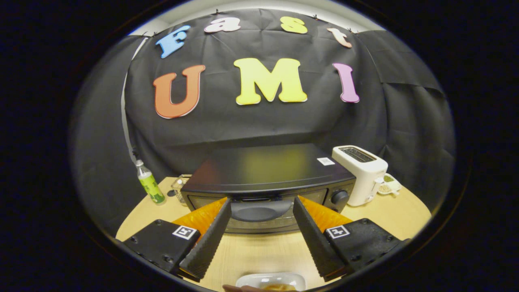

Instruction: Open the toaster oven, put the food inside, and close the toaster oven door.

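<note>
A black toaster oven (267,178) stands on the wooden table with its glass door closed and a dark handle (259,210) across the door's top. My gripper (261,202) is open, its fingertips (225,205) spread wide on either side of that handle, just short of the door. Nothing is held between the fingers. Below the fingers, close to me, a white dish (271,280) holds a piece of golden-brown food (279,287). The oven's knob (339,197) sits at the right of the door.
A white pop-up toaster (362,172) stands right of the oven, with a small white dish of bits (388,186) behind it. A bottle with a green label (149,183) and a small glass jar (179,186) stand to the oven's left. Bare tabletop (263,251) lies between oven and dish.
</note>
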The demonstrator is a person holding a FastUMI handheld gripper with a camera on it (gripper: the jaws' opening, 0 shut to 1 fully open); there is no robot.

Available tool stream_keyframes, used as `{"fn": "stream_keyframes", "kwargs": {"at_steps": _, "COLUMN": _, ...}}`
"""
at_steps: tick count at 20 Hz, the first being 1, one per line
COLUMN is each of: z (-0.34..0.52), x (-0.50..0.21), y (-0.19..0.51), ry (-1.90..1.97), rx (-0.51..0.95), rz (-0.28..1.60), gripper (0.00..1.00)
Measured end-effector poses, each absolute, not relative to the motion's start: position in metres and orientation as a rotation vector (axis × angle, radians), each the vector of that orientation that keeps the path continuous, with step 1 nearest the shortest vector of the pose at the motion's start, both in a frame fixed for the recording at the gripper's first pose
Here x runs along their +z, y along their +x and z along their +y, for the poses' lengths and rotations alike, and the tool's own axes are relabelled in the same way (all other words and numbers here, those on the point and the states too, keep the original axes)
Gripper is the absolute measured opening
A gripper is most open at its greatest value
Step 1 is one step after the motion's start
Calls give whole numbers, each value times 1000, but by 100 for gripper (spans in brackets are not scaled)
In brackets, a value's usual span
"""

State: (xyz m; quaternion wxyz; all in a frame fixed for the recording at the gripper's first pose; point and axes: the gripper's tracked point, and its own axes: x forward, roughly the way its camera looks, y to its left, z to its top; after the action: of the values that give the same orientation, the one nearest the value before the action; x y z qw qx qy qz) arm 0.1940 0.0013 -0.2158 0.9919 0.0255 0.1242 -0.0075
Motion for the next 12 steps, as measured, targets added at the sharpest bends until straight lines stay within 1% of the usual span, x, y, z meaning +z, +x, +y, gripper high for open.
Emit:
{"fn": "stream_keyframes", "kwargs": {"at_steps": 2, "z": 4, "x": -214, "y": 205, "ry": 40, "rx": -10, "rz": 216, "gripper": 100}}
{"fn": "stream_keyframes", "kwargs": {"at_steps": 7, "z": 11, "x": -222, "y": 225, "ry": -25, "rx": -16, "rz": 217, "gripper": 100}}
{"fn": "stream_keyframes", "kwargs": {"at_steps": 12, "z": 17, "x": -226, "y": 235, "ry": -78, "rx": -7, "rz": 275, "gripper": 100}}
